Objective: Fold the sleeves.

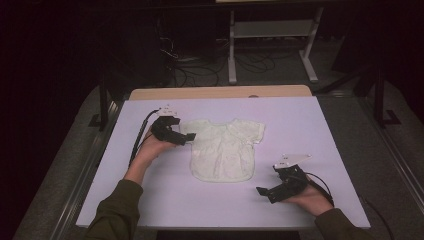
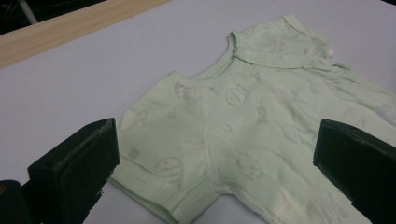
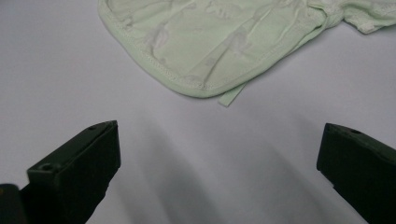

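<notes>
A small pale green baby shirt lies flat on the white table cover, neck toward the far edge. My left gripper is open at the shirt's left sleeve; in the left gripper view the sleeve lies between the two black jaws. My right gripper rests open near the front right, a short way off the shirt's bottom hem. A short strip of fabric sticks out from the hem. Neither gripper holds anything.
The wooden table edge shows beyond the white cover. Behind the table stand a white metal frame and cables on the floor. A black post stands at the far left, another at the far right.
</notes>
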Demonstrator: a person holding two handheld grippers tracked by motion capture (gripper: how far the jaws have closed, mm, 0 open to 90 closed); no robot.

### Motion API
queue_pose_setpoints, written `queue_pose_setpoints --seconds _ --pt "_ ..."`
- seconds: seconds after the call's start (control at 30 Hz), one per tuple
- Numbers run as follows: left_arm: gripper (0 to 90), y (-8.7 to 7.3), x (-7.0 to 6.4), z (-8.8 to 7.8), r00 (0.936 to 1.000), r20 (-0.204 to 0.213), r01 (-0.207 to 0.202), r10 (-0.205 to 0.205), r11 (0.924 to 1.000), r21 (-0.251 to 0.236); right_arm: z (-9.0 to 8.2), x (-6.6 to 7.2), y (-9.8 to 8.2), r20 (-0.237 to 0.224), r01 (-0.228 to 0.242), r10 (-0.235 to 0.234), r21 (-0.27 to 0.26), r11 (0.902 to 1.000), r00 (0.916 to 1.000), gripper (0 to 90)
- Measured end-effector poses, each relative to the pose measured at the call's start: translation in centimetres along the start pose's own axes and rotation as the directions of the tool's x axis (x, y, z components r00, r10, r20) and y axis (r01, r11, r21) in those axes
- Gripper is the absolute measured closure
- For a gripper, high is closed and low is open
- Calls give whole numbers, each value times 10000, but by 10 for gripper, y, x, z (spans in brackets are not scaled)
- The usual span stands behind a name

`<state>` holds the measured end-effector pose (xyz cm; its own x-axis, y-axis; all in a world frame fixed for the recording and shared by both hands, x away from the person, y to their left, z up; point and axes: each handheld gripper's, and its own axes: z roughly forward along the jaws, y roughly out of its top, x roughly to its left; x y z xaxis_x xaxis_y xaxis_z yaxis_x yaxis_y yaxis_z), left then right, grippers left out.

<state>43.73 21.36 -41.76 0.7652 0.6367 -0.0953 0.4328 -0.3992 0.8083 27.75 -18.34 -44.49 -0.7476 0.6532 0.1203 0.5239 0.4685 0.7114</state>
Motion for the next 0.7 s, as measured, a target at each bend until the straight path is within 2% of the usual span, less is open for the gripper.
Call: queue_pose_setpoints --seconds 0.3,0.47,0.57,0.7 --pt "0 2 10 9 9998 -94 158 -158 9999 -14 0 -1 0 15 -49 49 -1 10000 10000 0" --pt "0 1 19 13 9991 -236 360 -361 9993 -46 0 -1 0 14 -66 66 5 10000 10000 0" --pt "0 1 23 14 9988 -346 346 -346 9994 13 0 -1 0 19 -48 48 12 10000 10000 0" --pt "4 -1 29 16 9977 -393 552 -556 9984 -103 0 -1 0 20 0 0 9 10000 10000 0"
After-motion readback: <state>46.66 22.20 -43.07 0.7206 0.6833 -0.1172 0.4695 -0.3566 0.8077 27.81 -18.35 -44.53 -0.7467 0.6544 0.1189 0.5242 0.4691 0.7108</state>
